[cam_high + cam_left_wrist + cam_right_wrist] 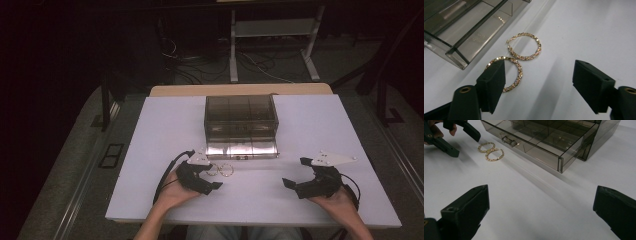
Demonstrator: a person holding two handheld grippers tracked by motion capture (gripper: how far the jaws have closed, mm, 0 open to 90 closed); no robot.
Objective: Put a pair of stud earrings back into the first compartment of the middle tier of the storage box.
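The smoky drawer box point(240, 120) stands beyond both your grippers, its bottom drawer point(541, 147) pulled out toward you. Your right gripper point(296, 172) rests well off to the side, jaws wide apart with bare table between them. Your left gripper point(539, 80) is lining up on the two gold hoop earrings point(517, 63), jaws apart and gripping nothing; the nearer hoop lies partly behind one jaw, the farther one just ahead. Next, I'd judge, you straddle one hoop's rim and close.
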